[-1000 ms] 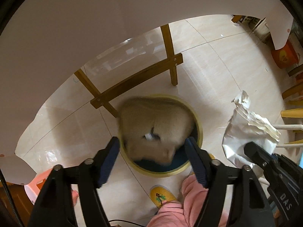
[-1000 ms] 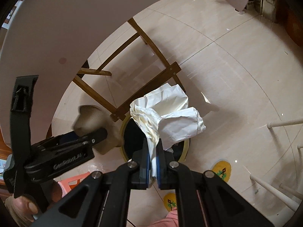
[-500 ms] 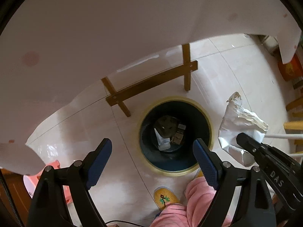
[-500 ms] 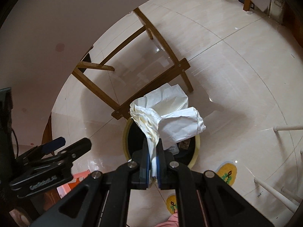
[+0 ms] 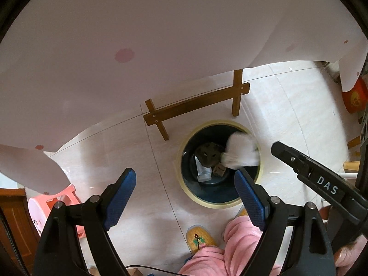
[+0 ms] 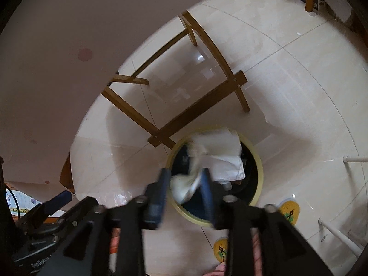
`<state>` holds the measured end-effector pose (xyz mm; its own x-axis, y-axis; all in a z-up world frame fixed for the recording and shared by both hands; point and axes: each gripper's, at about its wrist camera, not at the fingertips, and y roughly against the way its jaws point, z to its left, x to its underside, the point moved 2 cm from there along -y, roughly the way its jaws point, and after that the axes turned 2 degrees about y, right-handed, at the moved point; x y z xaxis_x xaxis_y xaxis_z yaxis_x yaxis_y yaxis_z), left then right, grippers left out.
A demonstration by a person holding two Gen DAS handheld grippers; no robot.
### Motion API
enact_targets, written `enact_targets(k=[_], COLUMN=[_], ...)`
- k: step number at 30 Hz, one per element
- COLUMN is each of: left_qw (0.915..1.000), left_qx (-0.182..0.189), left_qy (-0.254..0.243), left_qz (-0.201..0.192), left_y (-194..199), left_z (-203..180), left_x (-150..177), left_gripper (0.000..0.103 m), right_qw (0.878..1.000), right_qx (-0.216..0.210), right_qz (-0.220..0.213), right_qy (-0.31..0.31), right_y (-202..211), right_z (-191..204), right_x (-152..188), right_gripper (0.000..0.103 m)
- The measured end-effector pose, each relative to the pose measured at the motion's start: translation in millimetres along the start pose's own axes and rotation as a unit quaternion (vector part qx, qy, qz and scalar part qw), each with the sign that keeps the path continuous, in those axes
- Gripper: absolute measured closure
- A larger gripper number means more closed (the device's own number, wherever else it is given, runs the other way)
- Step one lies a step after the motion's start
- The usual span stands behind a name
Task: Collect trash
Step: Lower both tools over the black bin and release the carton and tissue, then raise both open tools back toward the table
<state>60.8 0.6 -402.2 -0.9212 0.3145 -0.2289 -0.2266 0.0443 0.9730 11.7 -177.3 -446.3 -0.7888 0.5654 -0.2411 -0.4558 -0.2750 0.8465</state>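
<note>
Right gripper [image 6: 184,187] just opening, jaws apart, white crumpled paper [image 6: 218,158] released and falling into round bin [image 5: 185,192] on floor. Left gripper [image 5: 184,195] wide open, empty. Several scraps inside already; remaining trash not visible.

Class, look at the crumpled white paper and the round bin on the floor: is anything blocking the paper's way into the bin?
Nothing visible blocks it. The crumpled white paper is already over the bin's open mouth, blurred, below the right hand-held gripper, whose jaws have just been opening.
</note>
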Motion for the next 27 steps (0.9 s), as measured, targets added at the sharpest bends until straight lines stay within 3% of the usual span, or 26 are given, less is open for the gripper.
enact_targets(k=[12, 27], left_qw=[0.9997, 0.9963], left_qx=[0.006, 0.029], left_qy=[-0.003, -0.011], left_qz=[-0.022, -0.080], left_y=[71, 213], left_z=[0, 14], left_x=[-1, -12], left_gripper=[0.017, 0.017], right_qw=[1.000, 0.998], right_qx=[-0.001, -0.022], right_qz=[-0.010, -0.049], right_qy=[0.007, 0.036], right_y=[57, 191], right_z=[29, 93], right_x=[-3, -2], right_gripper=[0.052, 0.052])
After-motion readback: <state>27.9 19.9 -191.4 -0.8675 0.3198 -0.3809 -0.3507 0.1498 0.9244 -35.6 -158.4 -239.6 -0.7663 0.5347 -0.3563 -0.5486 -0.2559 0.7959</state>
